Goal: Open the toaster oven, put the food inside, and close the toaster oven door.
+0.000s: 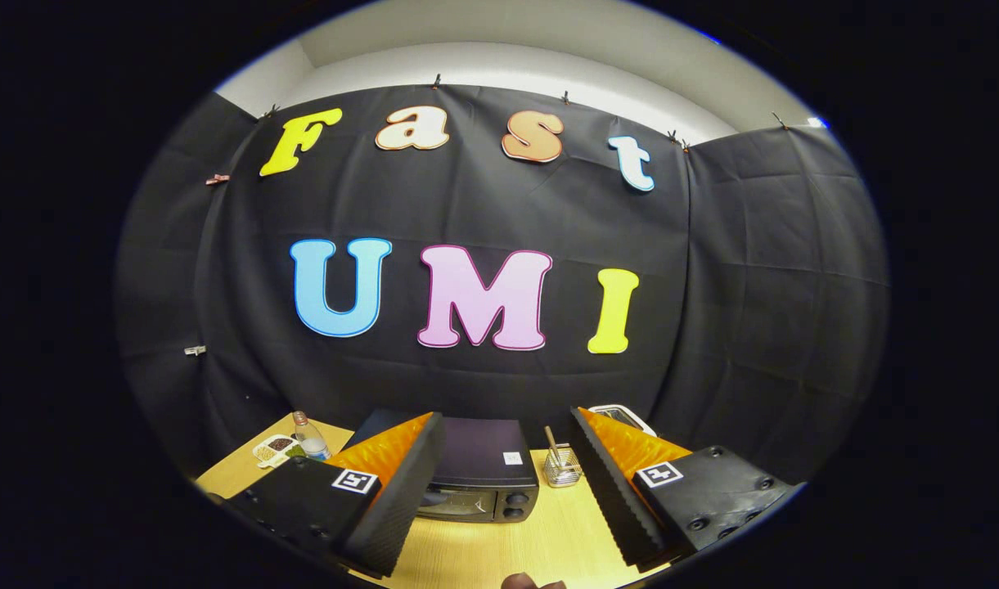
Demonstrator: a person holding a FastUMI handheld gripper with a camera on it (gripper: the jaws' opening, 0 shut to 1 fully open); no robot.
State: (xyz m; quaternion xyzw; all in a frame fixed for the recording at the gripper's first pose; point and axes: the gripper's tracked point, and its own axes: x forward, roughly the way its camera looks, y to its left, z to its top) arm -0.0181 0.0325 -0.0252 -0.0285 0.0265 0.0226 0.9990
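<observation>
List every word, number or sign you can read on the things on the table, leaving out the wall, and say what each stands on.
None can be read.
The sticker on the toaster oven: too small.
The bottle label: blurred.
The square tags on the fingers of the open tool, which frame the oven: patterns, not words.

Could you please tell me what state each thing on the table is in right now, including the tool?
toaster oven: door closed, standing on the table beyond the fingers.
tool: fingers spread open, holding nothing, short of the oven.
water bottle: upright, capped, beside the oven.
wire basket: upright, a stick-like item standing in it.
snack tray: lying flat, compartments filled.
table: bare wood between the fingers.
</observation>
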